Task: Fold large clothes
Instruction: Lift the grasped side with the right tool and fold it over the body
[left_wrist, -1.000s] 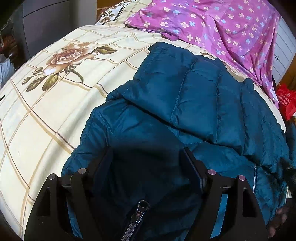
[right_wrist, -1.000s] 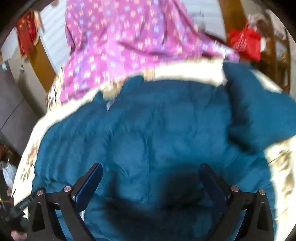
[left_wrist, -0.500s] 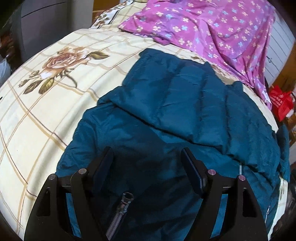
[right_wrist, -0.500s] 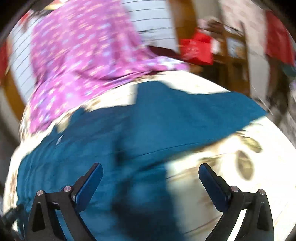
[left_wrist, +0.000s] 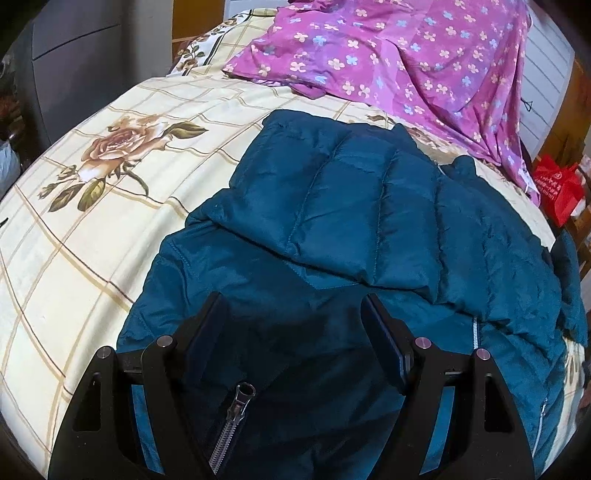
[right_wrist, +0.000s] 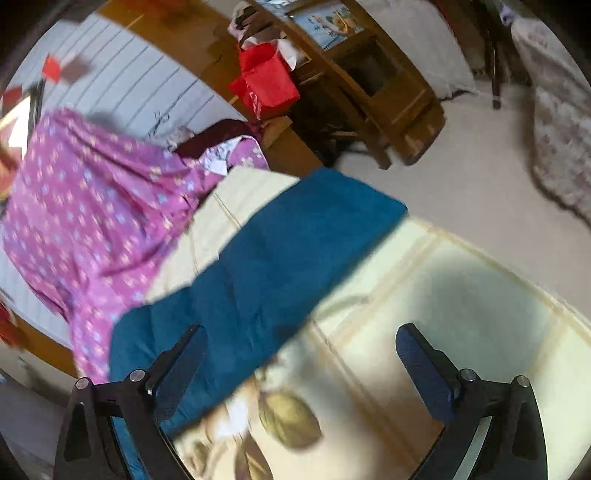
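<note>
So far one sleeve (left_wrist: 332, 192) lies folded across my teal jacket (left_wrist: 280, 295) on the bed (left_wrist: 74, 229), the other sleeve (right_wrist: 280, 258) remains, both my left gripper (left_wrist: 293, 332) and right gripper (right_wrist: 301, 354) wide and empty

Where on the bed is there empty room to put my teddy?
Bare sheet lies left of the blue jacket, around the rose print. More sits beside the sleeve. The purple cloth crowds the far end.
</note>
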